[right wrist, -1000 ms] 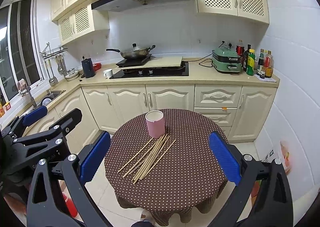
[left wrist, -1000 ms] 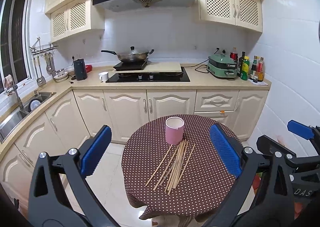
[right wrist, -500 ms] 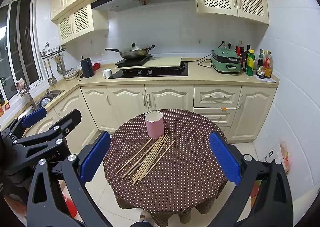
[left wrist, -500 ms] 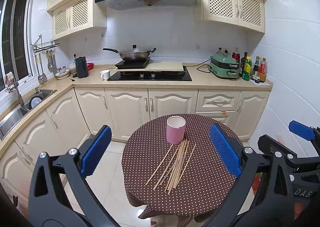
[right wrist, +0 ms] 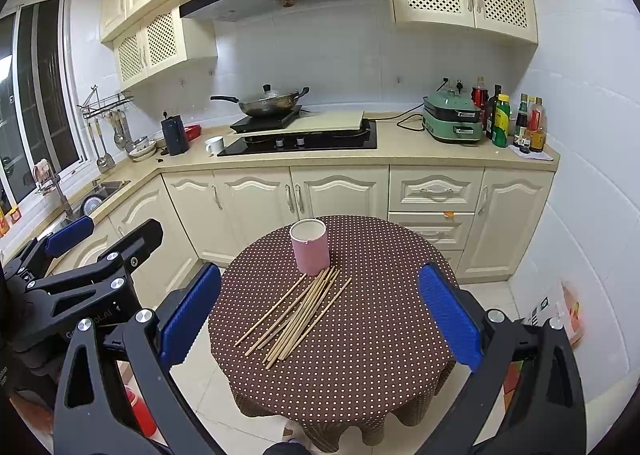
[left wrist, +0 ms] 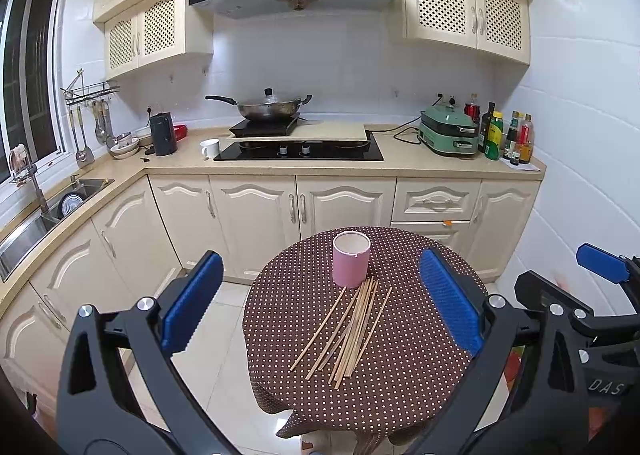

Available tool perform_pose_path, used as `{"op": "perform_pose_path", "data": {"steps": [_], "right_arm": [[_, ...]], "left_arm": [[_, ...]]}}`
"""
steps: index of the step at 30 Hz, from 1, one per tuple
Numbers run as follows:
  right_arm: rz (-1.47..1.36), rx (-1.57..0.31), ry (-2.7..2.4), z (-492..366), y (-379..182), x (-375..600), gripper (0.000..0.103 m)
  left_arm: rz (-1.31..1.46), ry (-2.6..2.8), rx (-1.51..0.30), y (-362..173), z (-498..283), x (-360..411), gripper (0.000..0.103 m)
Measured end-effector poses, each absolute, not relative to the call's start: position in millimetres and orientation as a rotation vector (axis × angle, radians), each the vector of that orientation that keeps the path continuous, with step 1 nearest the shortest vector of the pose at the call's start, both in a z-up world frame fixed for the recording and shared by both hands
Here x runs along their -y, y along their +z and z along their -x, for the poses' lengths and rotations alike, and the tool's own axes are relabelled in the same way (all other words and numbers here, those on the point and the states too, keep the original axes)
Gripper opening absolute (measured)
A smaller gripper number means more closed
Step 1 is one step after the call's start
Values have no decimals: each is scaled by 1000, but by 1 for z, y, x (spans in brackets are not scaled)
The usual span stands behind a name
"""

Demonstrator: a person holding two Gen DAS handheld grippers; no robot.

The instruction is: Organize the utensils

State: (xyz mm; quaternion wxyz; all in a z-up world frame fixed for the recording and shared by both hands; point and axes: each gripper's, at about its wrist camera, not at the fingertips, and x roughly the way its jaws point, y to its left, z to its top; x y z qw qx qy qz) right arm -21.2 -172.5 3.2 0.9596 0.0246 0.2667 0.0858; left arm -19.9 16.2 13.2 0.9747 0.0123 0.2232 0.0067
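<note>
A loose bundle of thin wooden chopsticks (left wrist: pixel 352 329) lies on the round counter with its brown polka-dot cloth (left wrist: pixel 412 375), its far ends just beside the upright pink cylindrical holder (left wrist: pixel 351 263). How many sticks overlap is hard to tell. The left tongs (left wrist: pixel 320 301) and the right tongs (right wrist: pixel 318 315) hang wide apart, gripping nothing, their bases cut off below.
</note>
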Motion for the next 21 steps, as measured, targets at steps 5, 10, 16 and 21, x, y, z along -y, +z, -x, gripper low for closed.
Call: {"op": "perform_pose_path", "data": {"steps": [5,10,16,21], "right_arm": [[-50,-545,172,20,3,173,95],[-56,-554,176,17,3,174,95],[-59,-578,178,11,-2,174,95],[-72,-603,172,4,-5,174,95]], "left_arm": [[-28,15,-451,14,18,-14,96],[-26,16,-456,14,17,-14,96],[-22,22,-474,10,12,-13,96],[-29,27,-487,8,5,-13,96]]}}
